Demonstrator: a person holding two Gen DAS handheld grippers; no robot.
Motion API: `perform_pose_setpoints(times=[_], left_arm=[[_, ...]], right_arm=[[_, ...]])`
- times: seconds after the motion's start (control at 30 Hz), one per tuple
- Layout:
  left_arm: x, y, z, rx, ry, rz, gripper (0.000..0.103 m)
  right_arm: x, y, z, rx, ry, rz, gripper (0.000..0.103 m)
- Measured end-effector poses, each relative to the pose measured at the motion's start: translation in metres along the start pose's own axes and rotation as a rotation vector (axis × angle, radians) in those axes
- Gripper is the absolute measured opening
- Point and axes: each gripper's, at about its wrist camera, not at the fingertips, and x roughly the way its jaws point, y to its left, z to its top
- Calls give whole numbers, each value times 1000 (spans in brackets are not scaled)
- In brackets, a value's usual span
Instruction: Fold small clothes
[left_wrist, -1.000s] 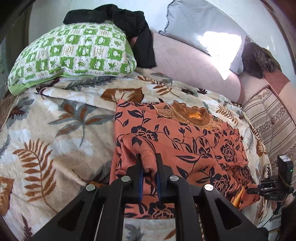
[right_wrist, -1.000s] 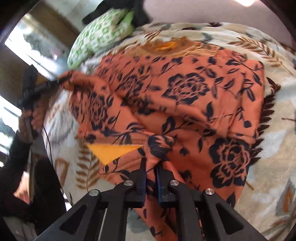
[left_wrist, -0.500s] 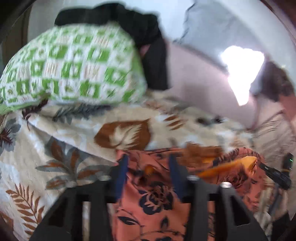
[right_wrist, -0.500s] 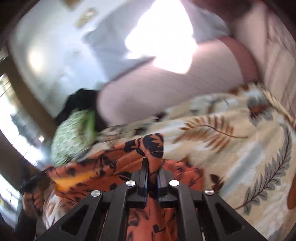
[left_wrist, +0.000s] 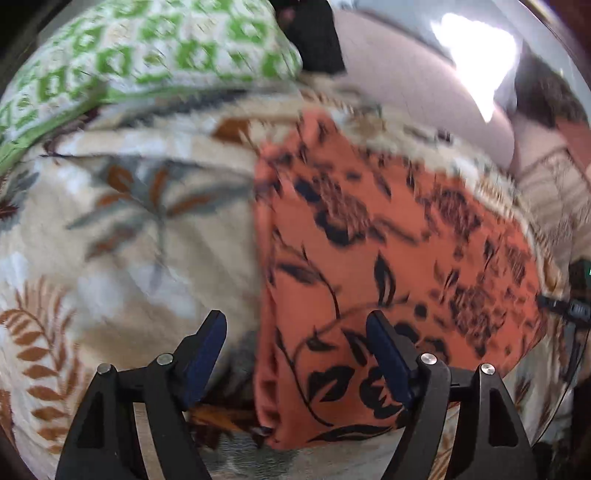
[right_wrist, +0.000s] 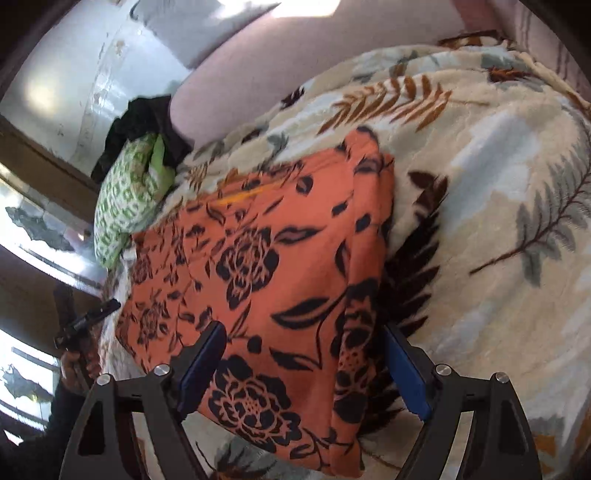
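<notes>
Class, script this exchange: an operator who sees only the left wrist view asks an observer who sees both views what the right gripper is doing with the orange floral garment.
Operator: Is the right gripper holding the garment?
Observer: No. The right gripper is open, and the orange garment lies flat between its spread fingers.
Operator: What is at the garment's right edge?
Observer: A narrow folded strip runs along it, lying on the leaf-print blanket.

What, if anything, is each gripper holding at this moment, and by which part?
Nothing. The left gripper and the right gripper both stand open over the folded orange floral garment, which lies free on the blanket.
</notes>
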Motion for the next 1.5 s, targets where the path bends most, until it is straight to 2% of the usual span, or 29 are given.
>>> perform_pose_setpoints(times=[0.03,0.07,0.1,0.13,0.17,0.23,0.33,0.43,0.5,0.57,0.63,0.7,0.73,0.77,0.87,0.9,0.93,1.0,1.13,1.27,1.33,1.37,1.4,1.43,1.5], left_arm=[[8,-1,-2,-8,13,25,78],[7,-2,-3,-27,-23,36,78],[6,-4,-3,-34,-25,53,56],[4,-5,0,-41,-18,55,14],[-1,-4,3,-76,-3,11,12],[-18,-3,11,-112,-29,11,10],[-61,-13,9,-96,-96,-8,9],[-112,-21,-14,-66,-154,-20,9],[-141,-21,-48,-82,-163,-45,9],[-149,-19,-93,-92,-140,-47,9],[-135,-13,-133,-116,-67,-41,10],[-102,-1,-170,-154,32,-23,10],[-95,6,-180,-179,42,-16,15],[-98,12,-183,-205,19,-43,17],[-124,16,-170,-228,-53,-48,19],[-134,11,-160,-189,-87,-40,25],[-138,6,-151,-152,-105,-29,30],[-137,-3,-129,-91,-129,-16,47],[-97,-10,-90,-10,-53,35,48],[-70,-14,-74,25,-16,53,48],[-62,-13,-72,23,-19,70,48],[-57,-13,-70,25,-14,71,47],[-52,-12,-68,25,-14,70,36],[-50,-11,-68,21,-13,75,20],[-45,-9,-67,16,-7,81,9]], right_arm=[[9,3,-1,3,14,-17,86],[13,8,-4,-11,6,-44,85],[16,15,-3,-27,7,-63,82],[17,19,-2,-31,14,-65,54],[17,20,-1,-14,20,-61,26],[14,28,0,-16,29,-92,25],[-12,38,0,-9,-20,-68,23],[-48,55,-13,-46,-53,-46,23],[-74,66,-36,-65,-53,-47,23],[-90,69,-71,-64,-29,-33,23],[-88,64,-113,-44,55,3,25],[-66,53,-153,-66,159,-50,34],[-51,45,-170,-67,207,-93,57],[-46,37,-181,-60,199,-122,71],[-69,25,-182,73,56,-17,72],[-81,24,-178,96,1,18,74],[-88,25,-173,95,-37,17,76],[-99,25,-160,91,-85,-26,76],[-97,22,-137,118,-125,-19,76],[-90,14,-118,89,-121,-88,76],[-87,10,-112,108,-145,-94,76],[-88,5,-112,117,-162,-99,76],[-86,2,-109,119,-174,-106,76],[-84,-1,-103,121,-178,-122,76],[-75,-2,-92,120,-173,-144,76]])
